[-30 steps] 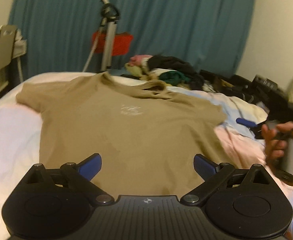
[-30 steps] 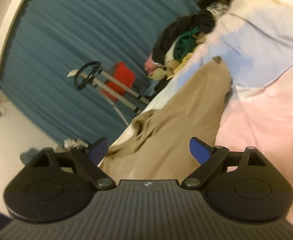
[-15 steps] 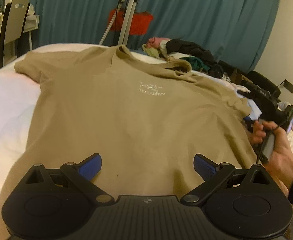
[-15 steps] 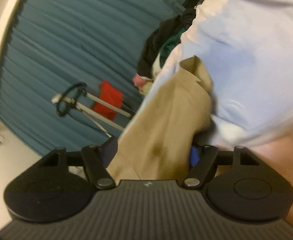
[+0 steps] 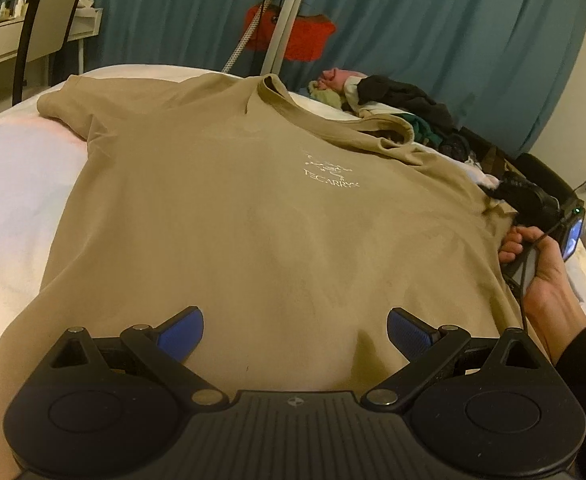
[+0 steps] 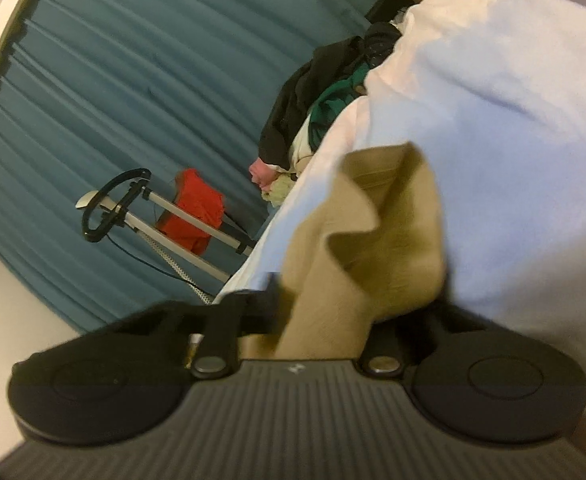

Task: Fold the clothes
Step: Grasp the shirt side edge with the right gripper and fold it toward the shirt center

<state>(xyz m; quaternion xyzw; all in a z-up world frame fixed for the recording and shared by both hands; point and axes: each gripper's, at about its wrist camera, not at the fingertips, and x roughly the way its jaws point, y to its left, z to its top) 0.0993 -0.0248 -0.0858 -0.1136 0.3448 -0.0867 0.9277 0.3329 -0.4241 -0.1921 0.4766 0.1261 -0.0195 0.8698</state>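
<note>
— While the tan T-shirt (image 5: 229, 216) lies spread face up on the bed (image 5: 9, 184), where are the left tongs (image 5: 295, 330)?

— Low over its hem, blue pads (image 5: 183, 336) wide apart with nothing between them. The collar points toward the teal curtain (image 5: 433, 20), and a pale printed logo (image 5: 329, 174) sits on the chest.

— And the right tongs (image 6: 353, 296)?

— Clamped on the shirt's right sleeve. In the right wrist view a bunched fold of tan cloth rises from between the closed fingers, against the pale sheet. In the left wrist view, the right hand (image 5: 541, 264) grips the tool's handle at the shirt's right edge, a dark sleeve (image 5: 585, 364) over the wrist.

— Anything else on the bed?

— A pile of clothes (image 5: 397, 100), black, green and pink, lies just beyond the collar. Behind it a garment steamer stand (image 5: 283, 20) with something red (image 5: 293, 36) hanging on it stands before the curtain. A chair (image 5: 49, 20) and white desk sit at far left.
</note>
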